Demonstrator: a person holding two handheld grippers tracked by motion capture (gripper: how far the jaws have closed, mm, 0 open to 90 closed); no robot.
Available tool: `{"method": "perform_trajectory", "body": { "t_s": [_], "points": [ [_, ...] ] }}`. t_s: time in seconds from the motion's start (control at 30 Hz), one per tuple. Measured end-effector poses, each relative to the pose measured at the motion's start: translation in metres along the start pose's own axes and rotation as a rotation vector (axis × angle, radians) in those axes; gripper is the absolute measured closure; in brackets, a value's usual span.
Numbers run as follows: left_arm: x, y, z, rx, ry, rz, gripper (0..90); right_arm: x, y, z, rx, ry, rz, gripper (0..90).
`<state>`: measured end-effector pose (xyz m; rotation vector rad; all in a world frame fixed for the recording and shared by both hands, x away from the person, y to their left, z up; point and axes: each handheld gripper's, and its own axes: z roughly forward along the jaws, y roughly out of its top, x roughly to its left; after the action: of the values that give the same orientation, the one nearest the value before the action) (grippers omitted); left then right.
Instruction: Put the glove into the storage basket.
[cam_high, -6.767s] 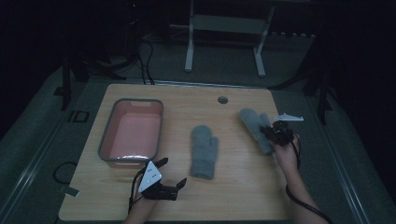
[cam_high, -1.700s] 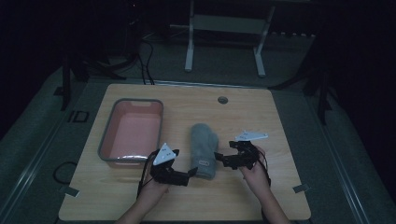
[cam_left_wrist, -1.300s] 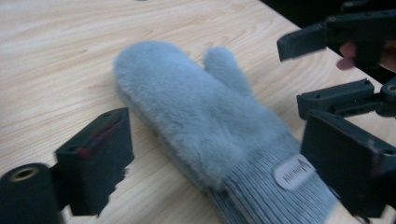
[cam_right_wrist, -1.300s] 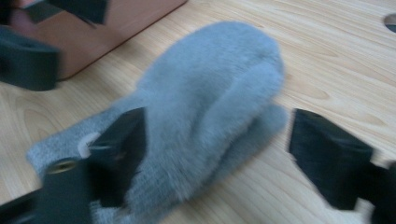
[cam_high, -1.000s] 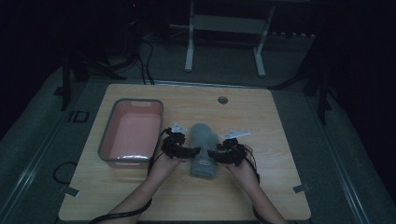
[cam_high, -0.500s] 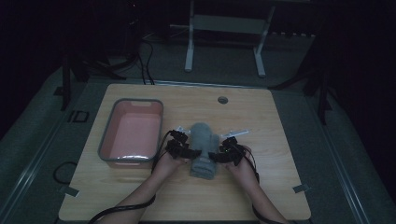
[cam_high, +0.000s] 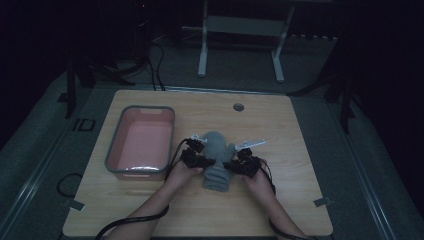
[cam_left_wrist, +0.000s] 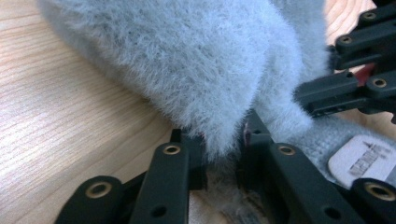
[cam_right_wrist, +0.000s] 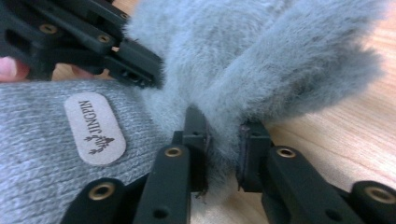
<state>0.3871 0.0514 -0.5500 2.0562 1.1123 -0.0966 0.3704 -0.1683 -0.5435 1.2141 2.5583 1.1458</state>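
A pile of grey mittens lies at the middle of the wooden table. My left gripper pinches its left edge and my right gripper its right edge. In the left gripper view the left gripper has just closed, shut on a fold of fluffy mitten. The right gripper view shows the right gripper likewise just closed, shut on the fluffy mitten. A knit cuff with an oval label lies beside it. Each view shows the other gripper across the pile.
A pink tray with a grey rim stands left of the mittens, close to my left hand. A small round hole sits near the table's far edge. Metal stand legs rise behind the table.
The right mitten now lies on the middle one. Both grippers have come in from the sides and closed on the pile's edges; the left hand sank slightly.
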Motion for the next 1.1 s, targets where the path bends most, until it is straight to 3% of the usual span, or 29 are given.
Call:
{"method": "perform_trajectory", "body": {
  "t_s": [0.13,0.27,0.37,0.47,0.63,0.8,0.93,1.03,1.07,1.1],
  "points": [
    [-0.007,0.005,-0.009,-0.013,0.007,0.018,80.8,0.009,0.006,-0.011,-0.037,-0.006,-0.020,81.3],
    [-0.009,0.010,-0.018,-0.034,-0.007,0.007,81.0,0.014,0.015,-0.020,-0.062,-0.010,-0.032,81.6],
    [-0.013,0.017,-0.031,-0.044,0.004,0.032,81.1,0.021,0.025,-0.029,-0.081,-0.013,-0.051,81.7],
    [-0.020,0.028,-0.053,-0.071,0.028,0.064,81.2,0.028,0.038,-0.038,-0.104,-0.008,-0.067,81.8],
    [-0.024,0.037,-0.077,-0.099,0.050,0.075,81.3,0.040,0.061,-0.050,-0.145,0.004,-0.097,81.9],
    [-0.022,0.047,-0.109,-0.123,0.084,0.084,81.3,0.055,0.082,-0.055,-0.169,0.009,-0.139,81.9],
    [-0.020,0.054,-0.143,-0.137,0.134,0.099,81.3,0.073,0.109,-0.057,-0.192,0.024,-0.178,82.0],
    [-0.019,0.056,-0.156,-0.142,0.156,0.100,81.3,0.081,0.119,-0.057,-0.200,0.033,-0.190,82.0],
    [-0.016,0.058,-0.169,-0.144,0.179,0.103,81.3,0.088,0.130,-0.055,-0.208,0.046,-0.202,82.0],
    [-0.016,0.058,-0.169,-0.144,0.179,0.103,81.3,0.088,0.130,-0.055,-0.208,0.046,-0.202,82.0]
  ]
}}
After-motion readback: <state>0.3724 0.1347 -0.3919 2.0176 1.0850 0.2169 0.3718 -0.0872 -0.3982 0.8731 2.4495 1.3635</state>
